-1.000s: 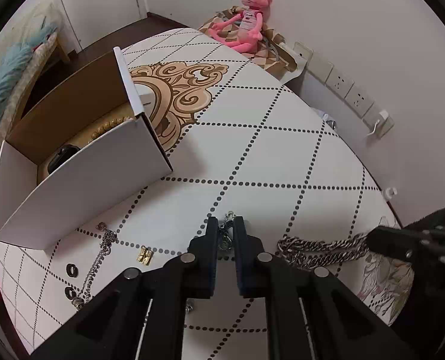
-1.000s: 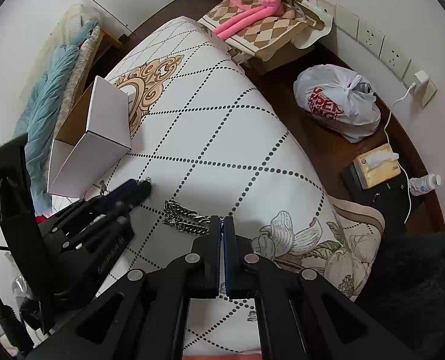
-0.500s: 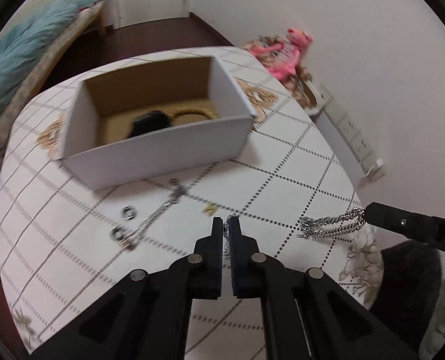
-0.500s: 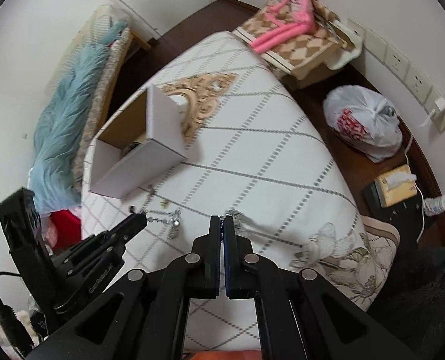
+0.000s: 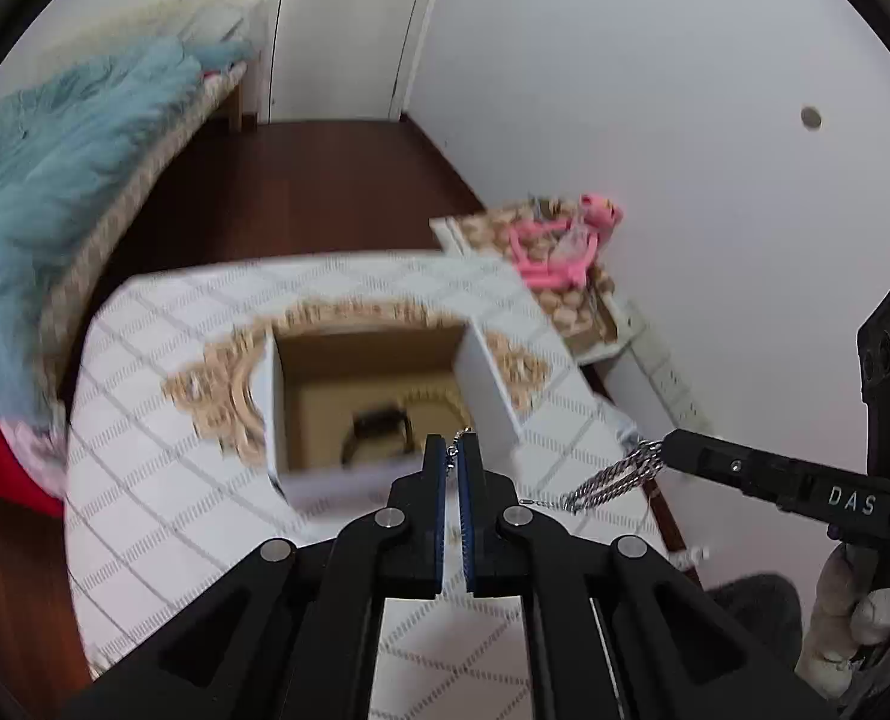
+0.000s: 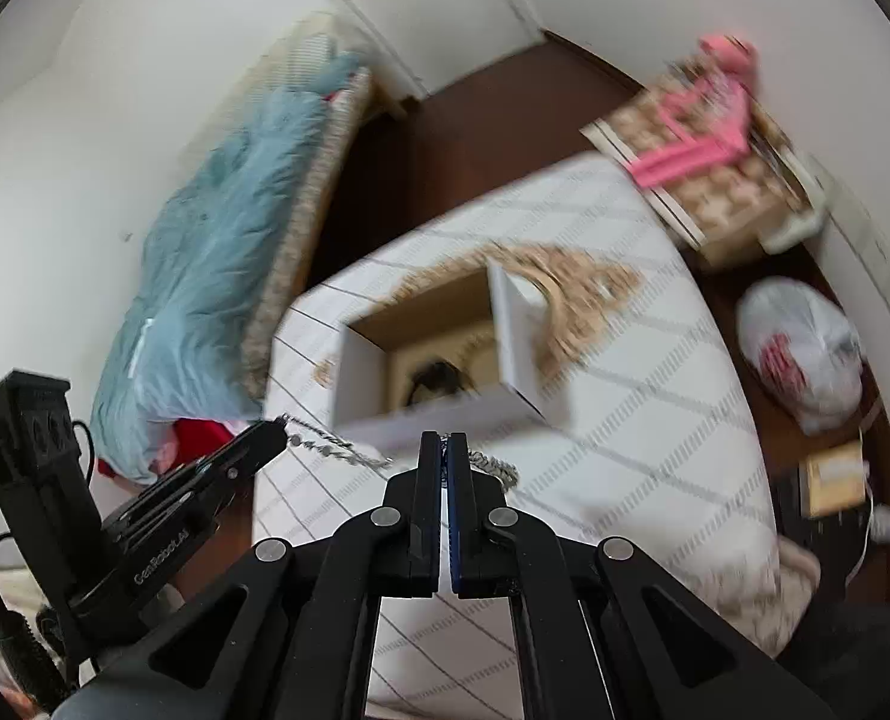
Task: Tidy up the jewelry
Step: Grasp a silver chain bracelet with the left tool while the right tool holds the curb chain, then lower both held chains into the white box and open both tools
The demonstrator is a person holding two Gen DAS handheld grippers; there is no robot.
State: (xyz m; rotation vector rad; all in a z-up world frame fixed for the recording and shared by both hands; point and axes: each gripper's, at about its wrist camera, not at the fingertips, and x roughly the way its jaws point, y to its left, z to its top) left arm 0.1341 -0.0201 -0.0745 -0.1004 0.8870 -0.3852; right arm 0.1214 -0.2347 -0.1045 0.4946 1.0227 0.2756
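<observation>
One counter point(image 5: 145, 516) in a quilted cover, blurred. One open box point(image 5: 493, 384) on it, dark item inside indistinct. One silver chain point(image 5: 616, 480), long axis strung sideways between my tongs: left tongs point(image 5: 454, 450) and right tongs point(image 6: 443, 447), each clamped on an end.

The left gripper point(image 5: 452, 450) is clamped on one end of a silver chain point(image 5: 616, 480). The chain hangs slack in the air to the right gripper point(image 5: 664, 450), which pinches the other end. Beyond the fingertips, an open cardboard box point(image 5: 487, 378) rests on a diamond-patterned table point(image 5: 163, 480). A black watch point(image 5: 379, 429) lies inside the box.
</observation>
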